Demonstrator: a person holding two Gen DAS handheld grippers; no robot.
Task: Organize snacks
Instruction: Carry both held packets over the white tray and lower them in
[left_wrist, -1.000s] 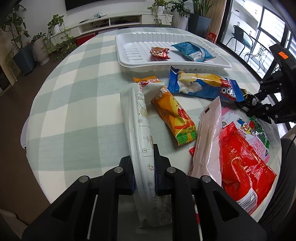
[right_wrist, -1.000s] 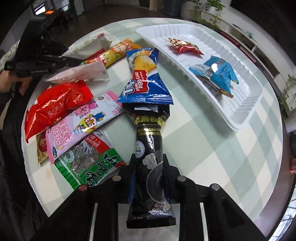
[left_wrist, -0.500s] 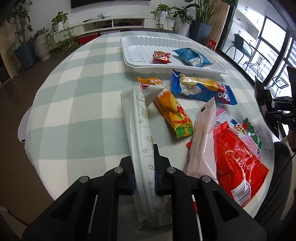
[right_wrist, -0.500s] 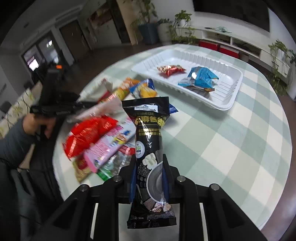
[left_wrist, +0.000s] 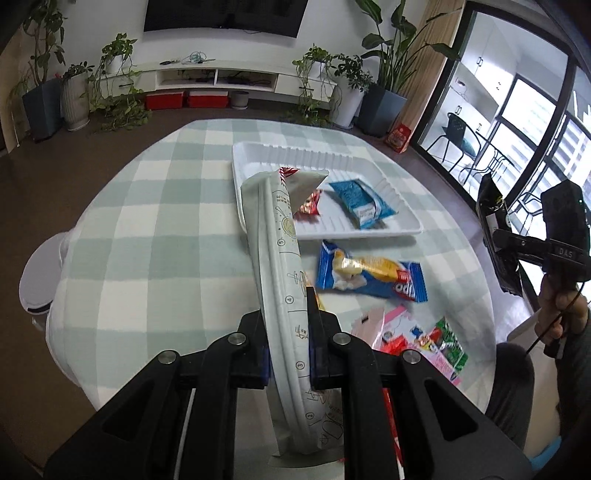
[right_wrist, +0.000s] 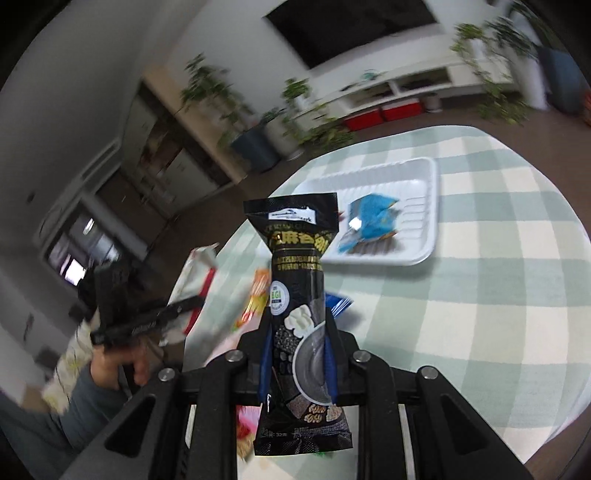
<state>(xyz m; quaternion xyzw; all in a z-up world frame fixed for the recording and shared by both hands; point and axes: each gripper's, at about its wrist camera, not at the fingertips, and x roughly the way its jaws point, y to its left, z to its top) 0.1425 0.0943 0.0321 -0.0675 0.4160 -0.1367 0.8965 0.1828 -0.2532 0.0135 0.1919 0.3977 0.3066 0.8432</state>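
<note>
Left tool (left_wrist: 287, 343) clamps white packet (left_wrist: 275, 236); right tool (right_wrist: 297, 354) clamps black packet (right_wrist: 297, 280).

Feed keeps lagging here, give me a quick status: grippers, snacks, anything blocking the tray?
Left gripper shut on long white packet. Right gripper shut on black sachet. Both clear of the table. White plastic tray holds two snacks; nothing blocking.

Tablecloth (left_wrist: 155, 229): pale green and white check. Tray (left_wrist: 402, 221): white. In it, a blue packet (left_wrist: 364, 203) and a red one (left_wrist: 308, 206). Held pouch (left_wrist: 280, 280): white, grey line drawings. Other held pouch (right_wrist: 299, 295): black, gold lettering. Cake wrapper (left_wrist: 369, 277): blue and yellow.
</note>
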